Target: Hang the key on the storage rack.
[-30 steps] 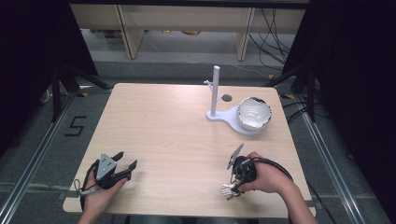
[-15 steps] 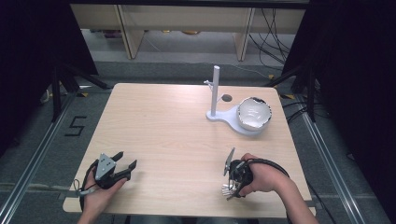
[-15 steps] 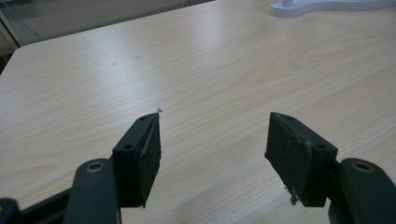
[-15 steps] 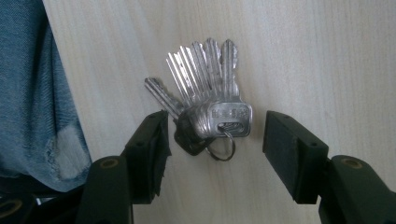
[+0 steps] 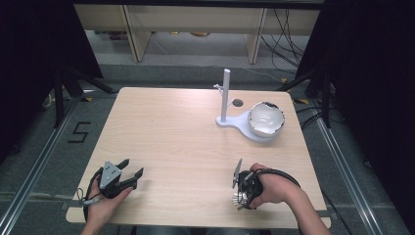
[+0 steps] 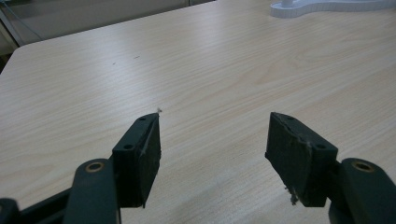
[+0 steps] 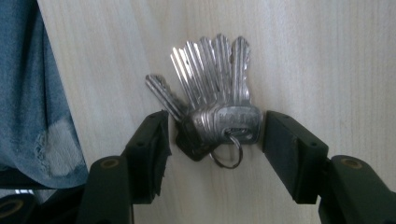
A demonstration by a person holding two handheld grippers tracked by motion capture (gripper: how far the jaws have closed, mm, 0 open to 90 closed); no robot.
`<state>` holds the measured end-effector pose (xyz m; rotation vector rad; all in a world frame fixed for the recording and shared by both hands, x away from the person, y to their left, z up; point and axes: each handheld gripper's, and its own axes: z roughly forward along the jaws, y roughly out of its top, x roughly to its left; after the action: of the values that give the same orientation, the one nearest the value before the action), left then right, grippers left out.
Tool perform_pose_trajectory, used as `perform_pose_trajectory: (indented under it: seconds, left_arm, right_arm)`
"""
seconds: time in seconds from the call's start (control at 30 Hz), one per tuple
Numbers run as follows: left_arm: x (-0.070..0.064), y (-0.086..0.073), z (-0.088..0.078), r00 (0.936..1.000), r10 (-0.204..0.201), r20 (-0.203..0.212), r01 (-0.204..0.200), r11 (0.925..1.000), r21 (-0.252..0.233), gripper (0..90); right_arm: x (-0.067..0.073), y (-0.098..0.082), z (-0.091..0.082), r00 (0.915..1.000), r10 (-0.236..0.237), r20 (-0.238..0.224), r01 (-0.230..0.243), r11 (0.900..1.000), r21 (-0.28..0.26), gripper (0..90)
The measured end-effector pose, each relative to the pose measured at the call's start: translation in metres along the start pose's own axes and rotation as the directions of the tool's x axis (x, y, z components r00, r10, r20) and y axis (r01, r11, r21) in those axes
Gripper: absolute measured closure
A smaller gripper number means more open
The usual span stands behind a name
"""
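Pale wood-grain laminate forms the rectangular table (image 5: pixel 195 137), the largest element. Toward its far right corner stands a white plastic stand (image 5: pixel 226 100) with an upright post on a curved flat base, and a white ceramic bowl (image 5: pixel 266 119) sits on the right end of that base.

At the near left corner the left gripper (image 5: pixel 128 172) rests low over bare wood; in the left gripper view (image 6: pixel 212 140) its jaws stand spread with nothing between them.

At the near edge, right of centre, the right gripper (image 5: pixel 238 196) points down at a bunch of silver metal keys on a steel ring (image 7: pixel 219 107). Its jaws have just been opening and now stand wide, one on each side of the bunch. The key heads and the ring lie between the pads; the right fingers (image 7: pixel 285 144) stand just beside the outer key head, and the left pad sits near the dark key, apparently not pressing. The blades fan out beyond the tips.

Risk, as a judgement: the bunch is loose and flat on the wood. A closure may catch few keys, letting the rest swing or slip, or push the bunch off the near edge.
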<state>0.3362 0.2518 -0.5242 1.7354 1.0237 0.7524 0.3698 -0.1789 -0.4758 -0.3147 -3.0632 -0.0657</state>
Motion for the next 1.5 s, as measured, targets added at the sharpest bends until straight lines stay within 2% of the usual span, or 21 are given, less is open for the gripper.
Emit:
perform_pose_trajectory:
  seconds: [0.1, 0.17, 0.27, 0.33, 0.4, 0.43, 0.5, 0.53, 0.6, 0.67, 0.7, 0.73, 0.8, 0.83, 0.9, 0.97, 1.07, 1.17, 1.23, 1.47, 1.5]
  left_arm:
    - [0.001, 0.000, 0.000, 0.9999, -0.010, 0.008, 0.010, 0.9999, -0.006, 34.8]
    - [0.001, 0.000, 0.000, 0.9999, -0.011, 0.011, 0.011, 0.9999, -0.006, 34.7]
    - [0.001, 0.000, 0.000, 0.9999, -0.012, 0.011, 0.012, 0.9999, -0.003, 34.7]
    - [0.000, 0.000, 0.000, 0.9999, -0.010, 0.013, 0.010, 1.0000, -0.001, 34.7]
    - [0.000, 0.000, 0.000, 0.9999, -0.003, 0.016, 0.003, 1.0000, 0.003, 34.8]
    - [0.000, 0.000, 0.000, 0.9999, -0.005, 0.016, 0.005, 1.0000, -0.002, 34.8]
    - [0.000, 0.000, -0.001, 0.9999, -0.005, 0.014, 0.005, 1.0000, 0.005, 34.8]
    - [0.000, 0.000, -0.001, 0.9999, -0.009, 0.014, 0.009, 0.9999, 0.005, 34.8]
    - [0.000, 0.000, 0.000, 0.9998, -0.010, 0.017, 0.010, 1.0000, -0.001, 34.8]
    - [0.000, 0.000, 0.000, 0.9998, -0.012, 0.018, 0.012, 0.9999, -0.001, 34.8]
    - [0.001, 0.000, 0.000, 0.9997, -0.014, 0.018, 0.014, 0.9999, 0.000, 34.8]
    - [0.001, 0.000, 0.000, 0.9997, -0.014, 0.018, 0.014, 0.9999, 0.000, 34.7]
    - [0.001, 0.000, 0.000, 0.9997, -0.016, 0.020, 0.016, 0.9999, -0.001, 34.8]
    - [0.001, 0.000, 0.000, 0.9997, -0.017, 0.020, 0.017, 0.9999, -0.002, 34.8]
    - [0.001, 0.000, 0.000, 0.9997, -0.016, 0.020, 0.016, 0.9999, -0.001, 34.8]
    - [0.000, 0.000, 0.000, 0.9997, -0.014, 0.020, 0.014, 0.9999, -0.001, 34.8]
    - [0.000, 0.000, 0.000, 0.9997, -0.010, 0.020, 0.010, 1.0000, 0.002, 34.8]
    - [0.000, 0.000, 0.000, 0.9997, -0.012, 0.021, 0.012, 0.9999, 0.002, 34.8]
    - [0.000, 0.000, 0.000, 0.9997, -0.006, 0.024, 0.006, 1.0000, 0.005, 34.8]
    - [-0.001, 0.000, 0.000, 0.9998, -0.003, 0.021, 0.002, 0.9999, 0.010, 34.9]
    - [-0.001, 0.000, 0.000, 0.9998, -0.005, 0.019, 0.005, 1.0000, 0.009, 34.9]
  right_arm:
    - [0.001, 0.003, -0.001, 0.9998, 0.018, 0.012, -0.018, 1.000, 0.017, 43.4]
    - [0.000, 0.004, 0.000, 0.9998, -0.002, 0.021, 0.001, 1.000, 0.018, 44.4]
    - [0.003, 0.006, -0.001, 0.9994, 0.012, 0.032, -0.013, 0.999, 0.037, 46.4]
    - [0.003, 0.006, 0.000, 0.9992, -0.011, 0.040, 0.010, 1.000, 0.023, 51.0]
    - [0.003, 0.007, 0.000, 0.9995, -0.005, 0.032, 0.004, 1.000, 0.026, 55.7]
    - [0.003, 0.007, -0.001, 0.9993, 0.017, 0.035, -0.018, 1.000, 0.019, 62.5]
    - [0.001, 0.007, -0.001, 0.9995, 0.015, 0.029, -0.016, 1.000, 0.014, 64.3]
    - [0.003, 0.007, -0.001, 0.9988, 0.040, 0.029, -0.040, 0.999, 0.018, 64.5]
    - [0.000, 0.009, -0.001, 0.9995, 0.017, 0.027, -0.018, 1.000, 0.024, 64.7]
    - [0.000, 0.009, -0.001, 0.9996, 0.017, 0.023, -0.017, 1.000, 0.025, 64.7]
    - [0.000, 0.009, -0.001, 0.9989, 0.045, 0.013, -0.046, 0.998, 0.033, 61.9]
    - [0.000, 0.009, -0.001, 0.9989, 0.045, 0.013, -0.046, 0.998, 0.033, 61.9]
    - [-0.002, 0.011, 0.000, 0.9996, 0.028, -0.006, -0.028, 0.999, 0.031, 52.9]
    - [-0.002, 0.011, 0.000, 0.9991, 0.042, -0.006, -0.042, 0.999, 0.032, 52.0]
    - [-0.003, 0.013, -0.001, 0.9947, 0.103, -0.002, -0.103, 0.994, 0.034, 49.7]
    - [-0.004, 0.014, 0.000, 0.9931, 0.117, -0.008, -0.116, 0.993, 0.031, 49.7]
    - [-0.005, 0.017, 0.000, 0.9941, 0.108, 0.002, -0.108, 0.993, 0.036, 52.0]
    - [-0.003, 0.018, 0.000, 0.9928, 0.119, 0.018, -0.119, 0.992, 0.042, 59.6]
    - [0.000, 0.019, 0.000, 0.9952, 0.097, 0.011, -0.098, 0.995, 0.028, 65.8]
    - [0.002, 0.018, -0.001, 0.9968, 0.078, 0.017, -0.079, 0.996, 0.035, 66.2]
    - [0.001, 0.019, 0.000, 0.9986, 0.050, 0.016, -0.050, 0.998, 0.030, 65.9]
